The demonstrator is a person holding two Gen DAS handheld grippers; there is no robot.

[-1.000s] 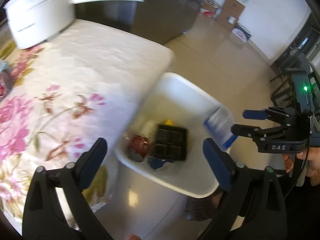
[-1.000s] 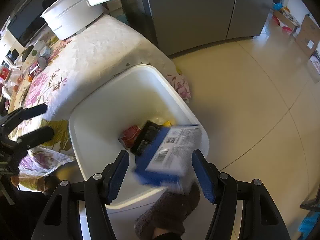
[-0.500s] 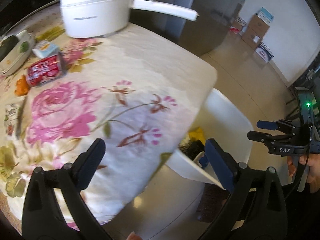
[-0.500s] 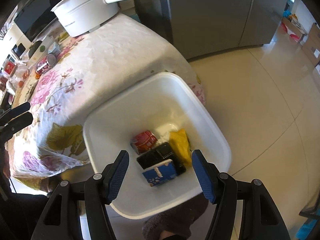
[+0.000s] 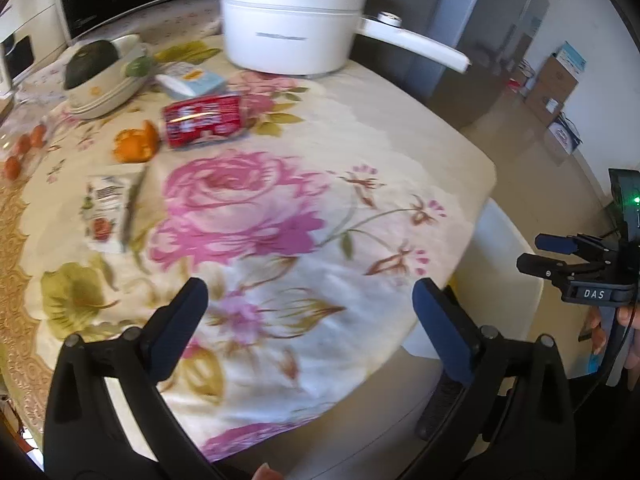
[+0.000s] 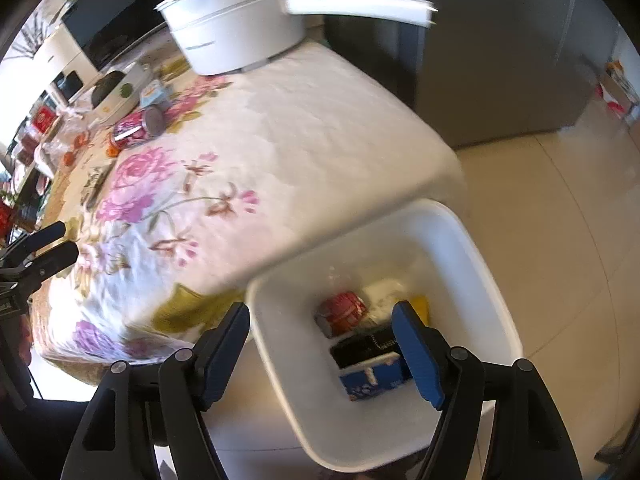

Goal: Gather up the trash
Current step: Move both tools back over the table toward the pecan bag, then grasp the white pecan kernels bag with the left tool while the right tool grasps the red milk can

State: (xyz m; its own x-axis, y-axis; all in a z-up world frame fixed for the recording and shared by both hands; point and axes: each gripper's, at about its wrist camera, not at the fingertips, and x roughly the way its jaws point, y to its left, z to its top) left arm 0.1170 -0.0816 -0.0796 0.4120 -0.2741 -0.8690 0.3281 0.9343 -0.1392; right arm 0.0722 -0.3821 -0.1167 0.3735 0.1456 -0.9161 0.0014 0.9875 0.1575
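Observation:
Trash lies on the floral tablecloth (image 5: pixel 360 128): a red can (image 5: pixel 202 120) on its side, an orange peel (image 5: pixel 134 146), a white packet (image 5: pixel 106 212) and a light blue carton (image 5: pixel 192 80). My left gripper (image 5: pixel 310 312) hangs over the cloth's near part, its jaws opening with nothing between them. The white bin (image 6: pixel 476 248) stands on the floor by the table corner, holding a red can (image 6: pixel 344 310), a black tray (image 6: pixel 366 346), a blue carton (image 6: pixel 376 378) and something yellow (image 6: pixel 420 304). My right gripper (image 6: pixel 320 312) is above the bin's rim, jaws opening and empty.
A white pot (image 5: pixel 292 28) with a long handle stands at the table's far edge, beside a bowl (image 5: pixel 100 88) with dark fruit. Small red fruits (image 5: pixel 24 148) lie far left. Grey cabinets (image 6: pixel 500 60) and cardboard boxes (image 5: pixel 556 80) stand across the tiled floor.
The blue carton left my right gripper and now lies in the bin. Both grippers have swung from over the bin toward the table, the left one further onto the cloth.

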